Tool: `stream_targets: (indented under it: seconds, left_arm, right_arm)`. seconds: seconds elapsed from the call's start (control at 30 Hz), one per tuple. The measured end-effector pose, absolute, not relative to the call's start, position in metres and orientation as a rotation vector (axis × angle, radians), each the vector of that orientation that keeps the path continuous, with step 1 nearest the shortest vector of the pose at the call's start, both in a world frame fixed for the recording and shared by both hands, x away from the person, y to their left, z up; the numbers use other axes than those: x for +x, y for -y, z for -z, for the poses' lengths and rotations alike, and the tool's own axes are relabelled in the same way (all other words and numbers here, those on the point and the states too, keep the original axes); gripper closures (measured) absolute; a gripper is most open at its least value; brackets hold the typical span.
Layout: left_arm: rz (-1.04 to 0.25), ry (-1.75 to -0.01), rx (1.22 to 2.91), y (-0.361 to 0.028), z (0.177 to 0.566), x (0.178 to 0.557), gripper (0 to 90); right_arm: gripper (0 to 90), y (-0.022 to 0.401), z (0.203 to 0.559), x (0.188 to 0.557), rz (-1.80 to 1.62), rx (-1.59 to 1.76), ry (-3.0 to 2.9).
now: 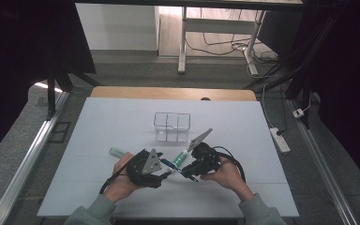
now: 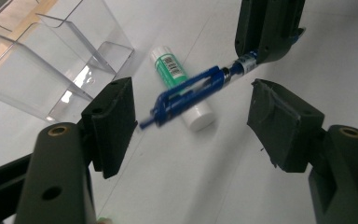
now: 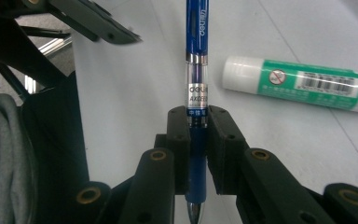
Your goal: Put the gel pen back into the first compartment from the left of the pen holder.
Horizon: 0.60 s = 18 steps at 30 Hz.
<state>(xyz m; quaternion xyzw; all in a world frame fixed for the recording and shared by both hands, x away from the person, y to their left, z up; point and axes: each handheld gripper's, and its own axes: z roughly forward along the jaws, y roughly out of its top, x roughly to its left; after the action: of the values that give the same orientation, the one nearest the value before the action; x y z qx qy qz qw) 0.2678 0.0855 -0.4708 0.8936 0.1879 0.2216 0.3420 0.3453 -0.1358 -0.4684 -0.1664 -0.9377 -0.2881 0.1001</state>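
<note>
A blue pen (image 3: 196,46) with a clear middle section is clamped between the pads of my right gripper (image 3: 197,135), its clip end pointing away from the jaws. In the left gripper view the pen (image 2: 186,93) sticks out of the right gripper (image 2: 268,28) toward my left gripper (image 2: 191,121), whose jaws stand wide apart around the pen's free end without touching it. From above, the two grippers (image 1: 168,173) (image 1: 190,172) face each other near the front of the table with the pen (image 1: 168,163) between them. A green and white glue stick (image 1: 180,158) lies just behind.
A clear plastic divided box (image 1: 172,126) stands at the middle of the white table (image 1: 122,117), behind the grippers. A small green tube (image 1: 117,151) lies to the left of my left hand. The glue stick (image 2: 170,65) lies under the pen's line.
</note>
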Motion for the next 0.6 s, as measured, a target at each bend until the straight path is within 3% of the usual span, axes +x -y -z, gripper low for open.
stream_targets:
  seconds: [0.3,0.5,0.6]
  left_arm:
    - [-0.642,-0.399,2.433,-0.073,0.478,0.267,36.3]
    - [-0.670,-0.366,2.479,-0.071,0.481,0.267,50.9]
    - [-0.670,-0.365,2.483,-0.070,0.482,0.267,52.7]
  right_arm:
    - [79.8,0.130,0.465,0.344,0.847,-0.476,2.717]
    - [79.8,0.131,0.462,0.346,0.846,-0.481,2.666]
    - [79.8,0.132,0.462,0.347,0.848,-0.487,2.653]
